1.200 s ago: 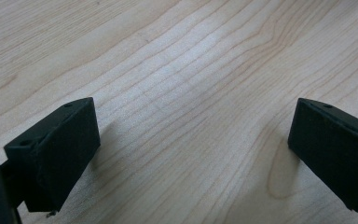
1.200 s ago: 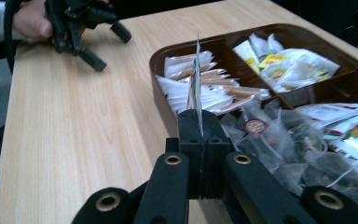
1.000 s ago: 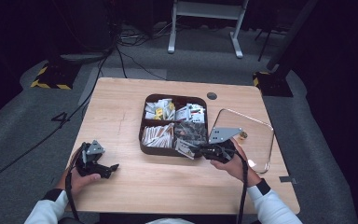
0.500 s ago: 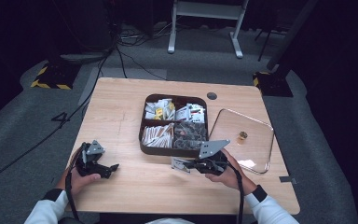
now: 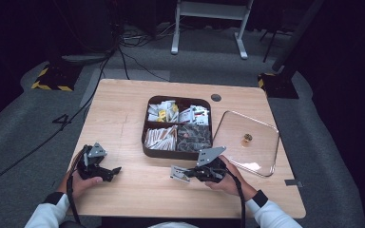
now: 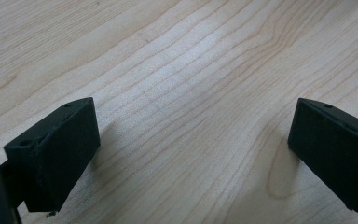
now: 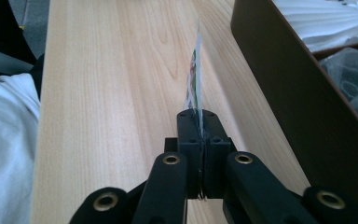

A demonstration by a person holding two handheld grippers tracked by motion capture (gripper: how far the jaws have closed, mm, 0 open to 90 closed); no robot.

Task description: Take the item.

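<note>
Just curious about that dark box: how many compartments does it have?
4. In the box: far-left, far-right, near-left, near-right, all filled with packets.

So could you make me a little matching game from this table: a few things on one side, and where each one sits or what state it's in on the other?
Things:
1. packet
2. left gripper
3. clear lid
4. divided tray

States or places:
A. jaws wide apart over bare wood
B. lying flat at the table's right side
C. pinched edge-on between shut jaws
D. mid-table, four compartments filled with packets

Pairs: 1-C, 2-A, 3-B, 4-D
</note>
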